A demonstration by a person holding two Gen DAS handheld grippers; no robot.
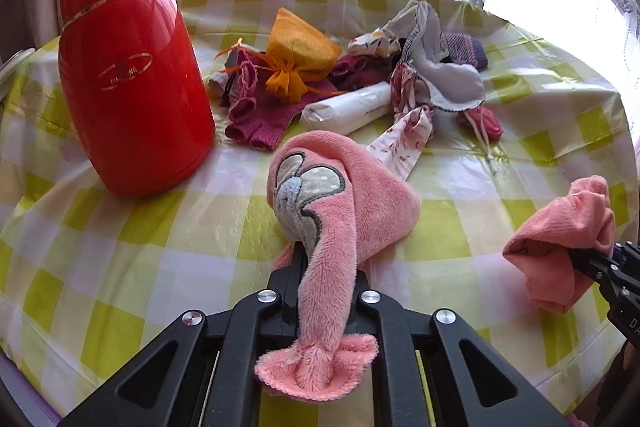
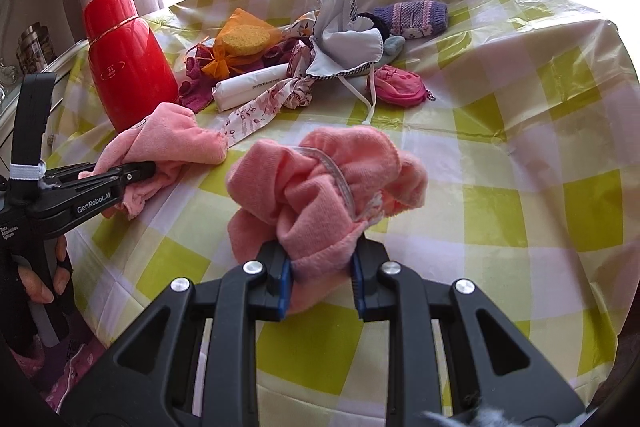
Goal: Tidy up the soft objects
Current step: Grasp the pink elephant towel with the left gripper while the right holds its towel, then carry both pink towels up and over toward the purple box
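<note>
My left gripper [image 1: 326,267] is shut on a pink fleece towel [image 1: 352,187] with a grey embroidered patch; one end drapes back over the fingers, the rest rests on the checked tablecloth. It also shows in the right wrist view [image 2: 168,139], held by the left gripper [image 2: 150,169]. My right gripper [image 2: 322,267] is shut on a bunched pink cloth [image 2: 320,183], lifted slightly above the table. In the left wrist view that cloth [image 1: 560,239] hangs from the right gripper [image 1: 576,259] at the right edge.
A red thermos [image 1: 132,67] stands at the left. A pile of soft items lies at the back: orange pouch [image 1: 296,47], maroon gloves [image 1: 256,107], white roll [image 1: 348,107], white floral cloths [image 1: 432,67], purple knit piece [image 2: 412,17], pink pouch [image 2: 396,89]. The yellow-checked tablecloth [image 2: 520,187] covers the table.
</note>
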